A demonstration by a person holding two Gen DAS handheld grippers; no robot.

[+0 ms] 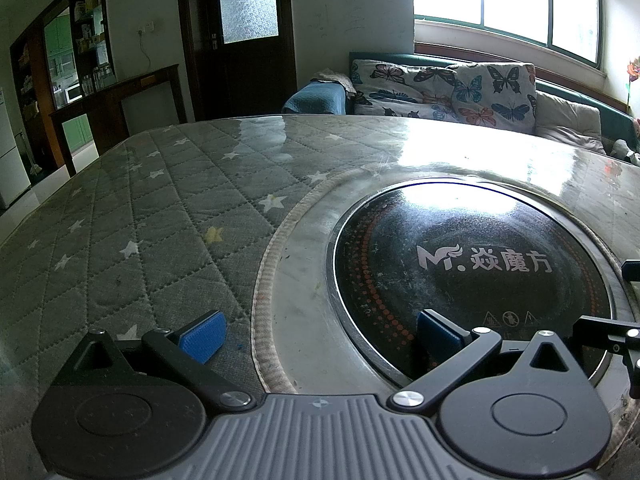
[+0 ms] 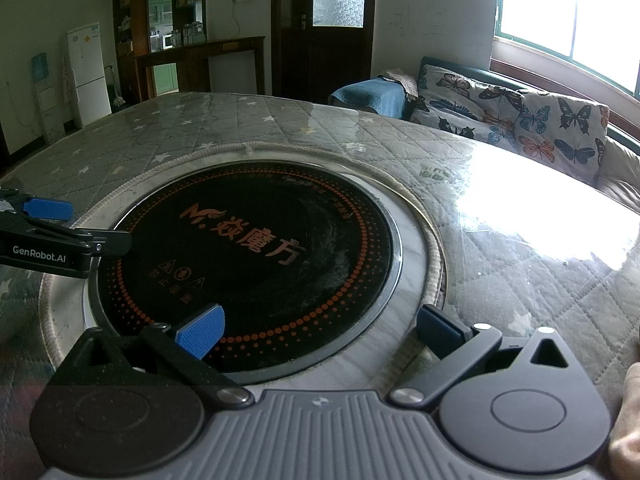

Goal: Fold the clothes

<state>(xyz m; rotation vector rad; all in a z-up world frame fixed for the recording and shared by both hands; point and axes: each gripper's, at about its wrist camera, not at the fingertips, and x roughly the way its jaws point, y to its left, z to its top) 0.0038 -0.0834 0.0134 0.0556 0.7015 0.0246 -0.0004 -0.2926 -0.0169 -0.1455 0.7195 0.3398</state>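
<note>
No garment shows in either view. My left gripper (image 1: 318, 334) is open, its blue pads (image 1: 203, 336) wide apart, hovering low over the quilted star-print table cover (image 1: 160, 216) and the left rim of a round black induction hob (image 1: 472, 276). My right gripper (image 2: 318, 330) is open too, with nothing between its fingers, over the near edge of the same hob (image 2: 256, 256). The left gripper's fingers (image 2: 48, 208) appear at the left edge of the right wrist view; the right gripper's arm (image 1: 616, 332) shows at the right edge of the left wrist view.
The hob sits in a braided round cut-out of the table cover (image 2: 520, 264), under a glossy clear sheet. Behind the table stand a sofa with butterfly cushions (image 1: 452, 88), a blue blanket (image 2: 372, 96), a dark door (image 1: 240, 40), shelves and a white fridge (image 2: 88, 72). A hand (image 2: 630, 408) is at lower right.
</note>
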